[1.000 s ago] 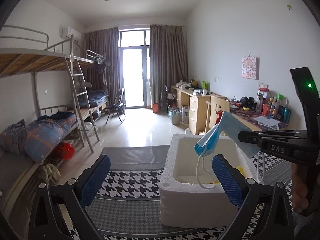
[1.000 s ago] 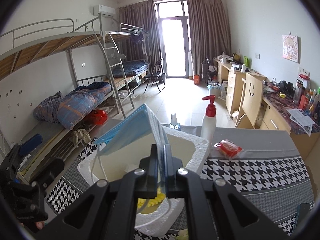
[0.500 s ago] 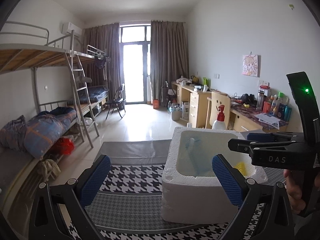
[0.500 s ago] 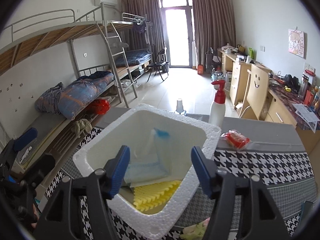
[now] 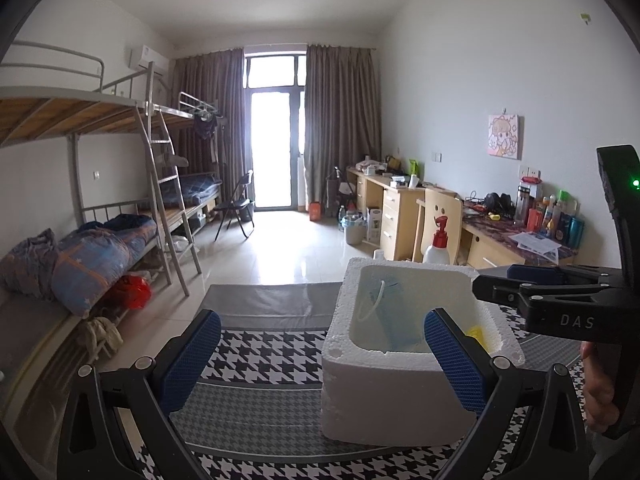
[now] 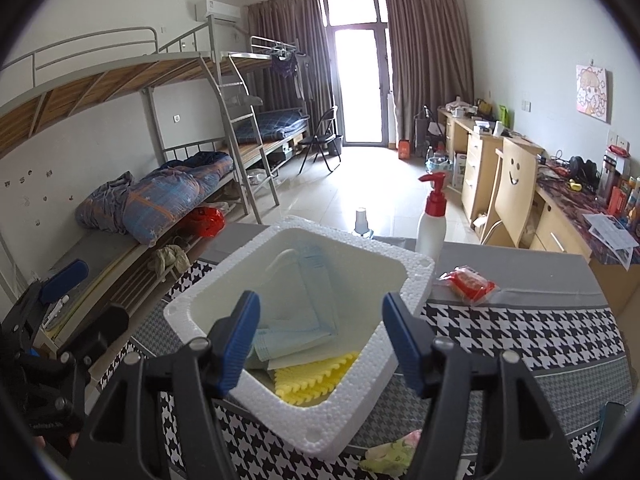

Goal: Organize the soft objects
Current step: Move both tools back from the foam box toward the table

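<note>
Right gripper (image 6: 320, 340) hangs spread wide and empty over the foam box (image 6: 416, 280); blue mask (image 6: 304, 312) lies inside, just beyond its fingertips; left gripper (image 5: 320, 364) gapes empty beside the box.

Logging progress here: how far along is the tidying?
Done: mask and yellow sponge lie inside the foam box. In hand: nothing; right gripper and left gripper are open. Left: a floral cloth on the table beside the box.
</note>
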Tool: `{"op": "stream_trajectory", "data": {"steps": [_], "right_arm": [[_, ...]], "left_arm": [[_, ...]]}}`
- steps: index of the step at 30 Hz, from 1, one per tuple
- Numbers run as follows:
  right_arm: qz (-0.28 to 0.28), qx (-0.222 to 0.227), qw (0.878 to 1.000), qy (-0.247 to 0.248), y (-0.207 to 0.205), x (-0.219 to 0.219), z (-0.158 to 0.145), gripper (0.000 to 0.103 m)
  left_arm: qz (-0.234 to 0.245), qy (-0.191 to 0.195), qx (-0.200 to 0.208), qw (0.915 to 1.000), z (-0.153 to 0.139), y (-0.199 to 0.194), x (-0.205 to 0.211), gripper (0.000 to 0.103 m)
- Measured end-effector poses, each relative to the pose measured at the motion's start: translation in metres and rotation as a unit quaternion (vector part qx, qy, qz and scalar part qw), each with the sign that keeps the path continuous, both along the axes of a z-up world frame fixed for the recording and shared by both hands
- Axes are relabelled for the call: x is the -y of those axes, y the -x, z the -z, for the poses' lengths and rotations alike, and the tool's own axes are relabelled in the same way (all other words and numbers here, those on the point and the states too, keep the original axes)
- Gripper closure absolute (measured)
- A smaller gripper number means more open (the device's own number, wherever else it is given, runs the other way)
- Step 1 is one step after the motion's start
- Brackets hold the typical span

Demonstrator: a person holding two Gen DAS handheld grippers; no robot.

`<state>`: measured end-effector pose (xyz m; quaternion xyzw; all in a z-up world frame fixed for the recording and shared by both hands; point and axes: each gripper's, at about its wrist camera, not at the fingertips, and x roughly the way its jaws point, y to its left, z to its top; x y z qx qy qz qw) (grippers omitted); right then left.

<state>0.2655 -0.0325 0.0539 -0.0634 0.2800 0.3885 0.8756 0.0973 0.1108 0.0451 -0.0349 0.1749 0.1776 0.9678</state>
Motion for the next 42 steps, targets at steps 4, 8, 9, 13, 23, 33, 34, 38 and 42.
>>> {"op": "stream_trajectory", "data": {"steps": [4, 8, 9, 13, 23, 33, 34, 38, 42], "right_arm": [[0.003, 0.010, 1.000, -0.003, 0.006, 0.006, -0.004, 0.034], [0.005, 0.022, 1.000, -0.011, 0.012, 0.012, -0.010, 0.026], [0.006, 0.024, 1.000, -0.013, 0.014, 0.013, -0.011, 0.026], [0.007, 0.026, 0.999, -0.017, 0.018, 0.020, -0.014, 0.025], [0.016, 0.047, 0.998, -0.025, 0.033, 0.040, -0.021, 0.022], [0.023, 0.074, 0.996, -0.037, 0.052, 0.059, -0.028, 0.017], [0.023, 0.073, 0.996, -0.039, 0.053, 0.062, -0.028, 0.017], [0.033, 0.076, 0.996, -0.043, 0.056, 0.074, -0.027, 0.017], [0.044, 0.077, 0.995, -0.046, 0.058, 0.085, -0.026, 0.017]], "left_arm": [[-0.006, -0.001, 0.002, 1.0000, -0.001, 0.002, 0.000, 0.001], [-0.007, -0.001, 0.002, 1.0000, -0.002, 0.004, 0.003, 0.001], [-0.006, -0.003, 0.002, 1.0000, -0.002, 0.005, 0.005, 0.001], [0.001, -0.007, 0.005, 1.0000, -0.004, 0.009, 0.015, 0.001], [0.011, -0.009, 0.024, 0.9996, -0.014, 0.020, 0.028, 0.001], [0.026, -0.020, 0.035, 0.9988, -0.021, 0.027, 0.047, 0.001], [0.029, -0.020, 0.036, 0.9987, -0.021, 0.027, 0.049, 0.001], [0.037, -0.020, 0.037, 0.9984, -0.022, 0.028, 0.056, 0.001], [0.055, -0.015, 0.038, 0.9977, -0.021, 0.028, 0.064, 0.001]]}}
